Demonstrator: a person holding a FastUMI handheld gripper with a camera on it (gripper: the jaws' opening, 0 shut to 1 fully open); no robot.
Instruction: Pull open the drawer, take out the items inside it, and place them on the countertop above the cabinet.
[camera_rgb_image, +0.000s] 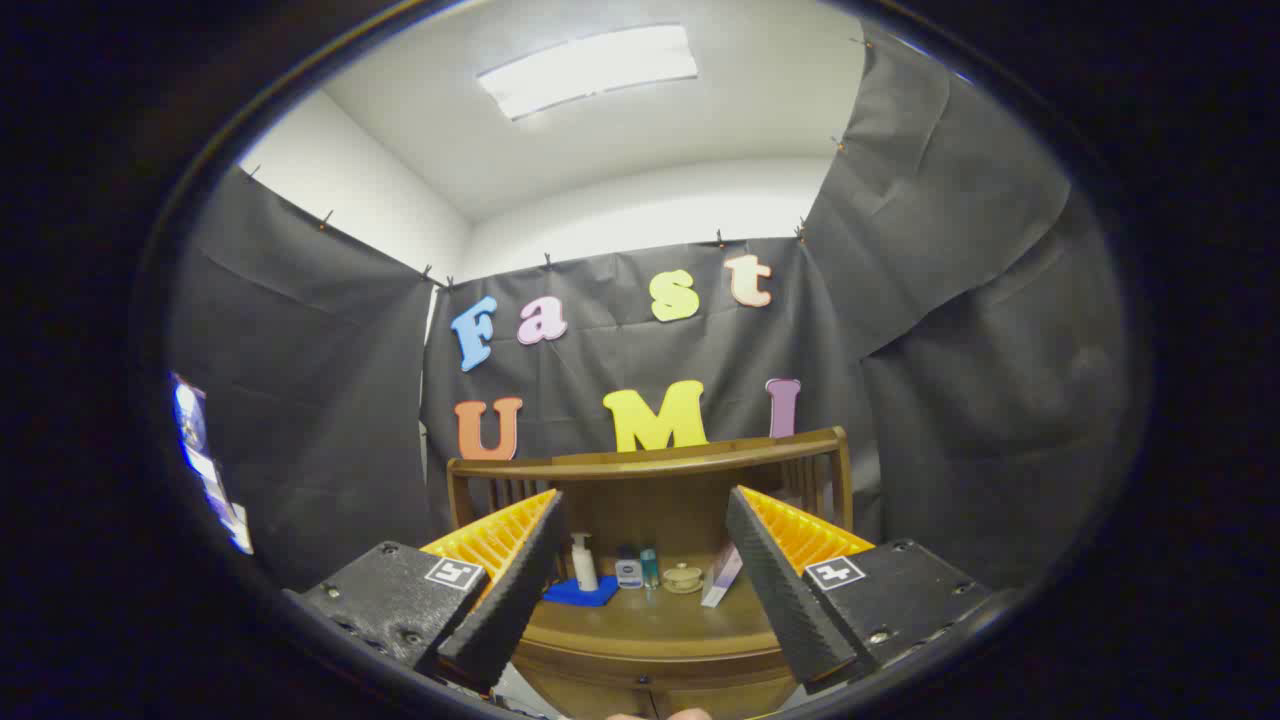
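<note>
Holding nothing, the tool (640, 585) gapes wide; 5 things already sit on the worktop (650, 625) ahead.

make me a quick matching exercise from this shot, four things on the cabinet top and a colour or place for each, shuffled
Things:
1. pump bottle
2. folded cloth
3. small lidded bowl
4. flat box

Matches:
A. blue, lying under the pump bottle
B. leaning beside the right finger
C. white, standing next to the left finger
D. pale, round, between the small bottles and the box

Pairs: 1-C, 2-A, 3-D, 4-B

The gripper is open, holding nothing.
</note>
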